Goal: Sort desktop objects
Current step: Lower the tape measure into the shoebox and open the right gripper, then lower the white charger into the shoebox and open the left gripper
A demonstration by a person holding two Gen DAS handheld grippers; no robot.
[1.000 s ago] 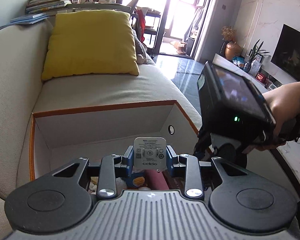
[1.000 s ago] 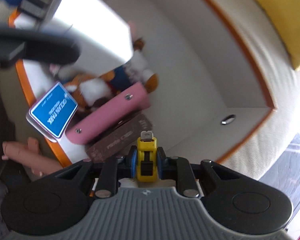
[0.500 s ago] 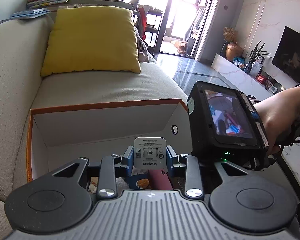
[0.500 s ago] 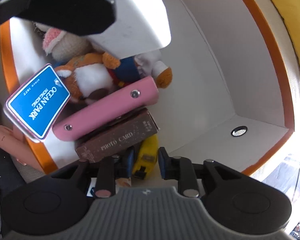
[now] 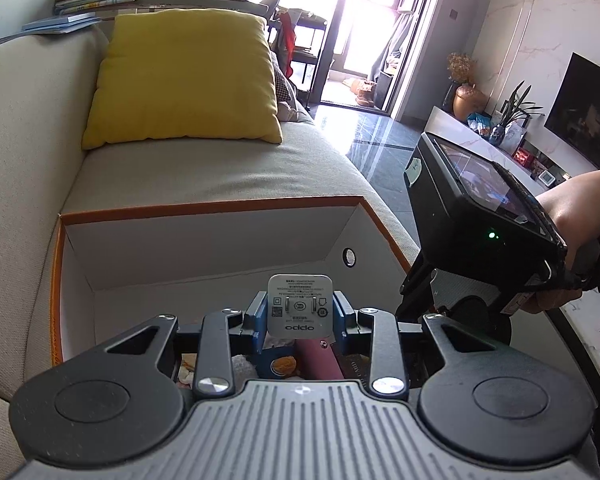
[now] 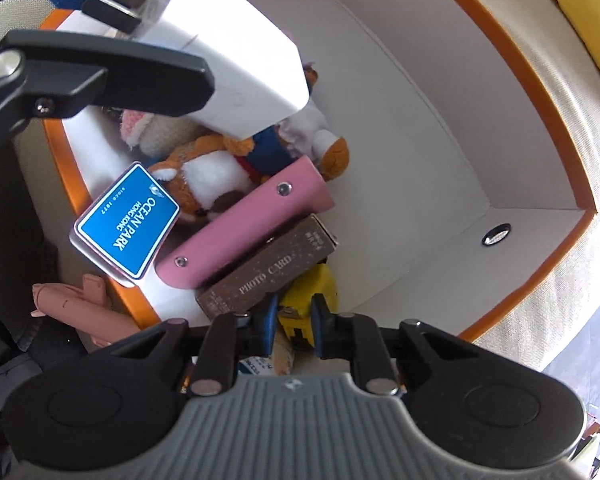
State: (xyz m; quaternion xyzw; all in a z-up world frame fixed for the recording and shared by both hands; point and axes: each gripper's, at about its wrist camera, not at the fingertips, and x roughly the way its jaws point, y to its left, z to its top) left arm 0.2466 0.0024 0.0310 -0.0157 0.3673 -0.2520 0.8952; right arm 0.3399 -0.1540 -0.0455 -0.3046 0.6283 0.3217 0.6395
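The right gripper (image 6: 294, 318), aimed down into the orange-rimmed box (image 6: 536, 92), is closing with the released yellow tape measure (image 6: 310, 294) lying loose beyond its pads. The left gripper (image 5: 301, 312) clamps the white charger (image 5: 301, 305) above the box, apparently next to drop.

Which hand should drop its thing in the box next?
Probably the left: the left gripper holds the white charger above the orange-rimmed box; the right gripper is closing, nothing gripped.
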